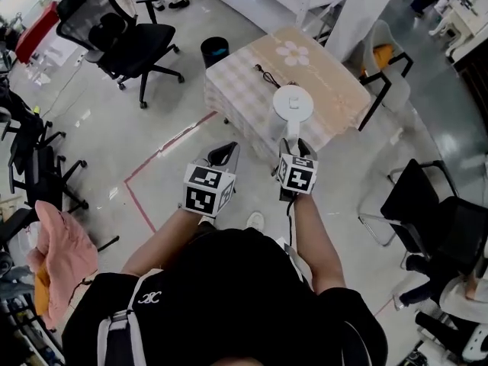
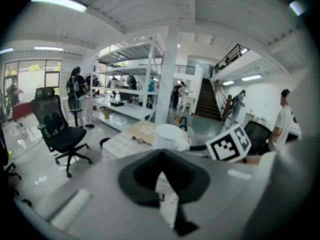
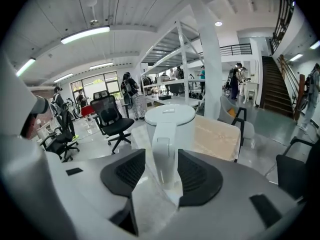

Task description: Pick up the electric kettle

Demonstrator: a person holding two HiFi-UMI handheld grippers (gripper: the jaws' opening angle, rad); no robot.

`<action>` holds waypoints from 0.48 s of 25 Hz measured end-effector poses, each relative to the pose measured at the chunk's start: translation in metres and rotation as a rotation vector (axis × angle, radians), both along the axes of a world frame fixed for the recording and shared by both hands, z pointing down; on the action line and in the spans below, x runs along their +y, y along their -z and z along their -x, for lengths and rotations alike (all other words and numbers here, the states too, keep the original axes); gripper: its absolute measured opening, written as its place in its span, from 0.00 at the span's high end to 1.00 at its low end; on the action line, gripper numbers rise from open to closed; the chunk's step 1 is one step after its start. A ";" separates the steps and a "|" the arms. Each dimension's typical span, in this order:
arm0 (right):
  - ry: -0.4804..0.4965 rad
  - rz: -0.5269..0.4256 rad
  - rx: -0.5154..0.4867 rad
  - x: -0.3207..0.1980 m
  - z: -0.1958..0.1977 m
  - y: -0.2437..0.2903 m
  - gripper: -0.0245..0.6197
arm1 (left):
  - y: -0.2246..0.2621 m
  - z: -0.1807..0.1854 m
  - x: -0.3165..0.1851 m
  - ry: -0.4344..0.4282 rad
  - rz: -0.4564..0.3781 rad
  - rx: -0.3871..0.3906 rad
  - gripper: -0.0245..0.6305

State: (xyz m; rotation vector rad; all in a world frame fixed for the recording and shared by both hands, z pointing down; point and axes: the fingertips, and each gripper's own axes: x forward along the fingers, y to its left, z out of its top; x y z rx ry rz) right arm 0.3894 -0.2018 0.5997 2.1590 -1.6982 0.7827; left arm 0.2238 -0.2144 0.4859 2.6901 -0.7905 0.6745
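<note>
The white electric kettle (image 1: 292, 107) is parked at the near edge of the table (image 1: 244, 82) with the checked cloth, roughly at 1 o'clock from the middle of the head view. The right gripper (image 1: 293, 145) is lined up just at the kettle's 6 o'clock. In the right gripper view the kettle's handle (image 3: 164, 134) is seen standing right between the two black pads (image 3: 125, 171). The jaws are spread wide though, and the handle isn't being squeezed, so that one is basically released. The left gripper (image 1: 223, 153) is held at 9 o'clock of the right one, short of the table, with its jaws pinched together at the tips and nothing in them. A black cable (image 1: 267, 75) is laid on the cloth at the kettle's 11 o'clock, and a black office chair (image 1: 114, 33) is parked well off at 10 o'clock.
</note>
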 end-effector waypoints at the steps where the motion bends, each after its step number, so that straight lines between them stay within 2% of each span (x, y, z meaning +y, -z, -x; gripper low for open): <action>1: 0.014 0.005 -0.003 -0.003 -0.001 -0.003 0.68 | 0.001 0.002 -0.001 0.017 0.000 -0.001 0.96; 4: 0.085 0.024 -0.005 -0.009 0.001 -0.010 0.68 | 0.002 0.009 -0.002 0.058 0.002 -0.009 0.96; 8: 0.200 0.049 0.054 -0.013 0.002 -0.022 0.68 | -0.006 0.016 0.004 0.101 0.015 -0.028 0.96; 12: 0.335 0.001 0.030 -0.020 0.002 -0.025 0.69 | -0.014 0.026 0.007 0.140 0.020 -0.047 0.96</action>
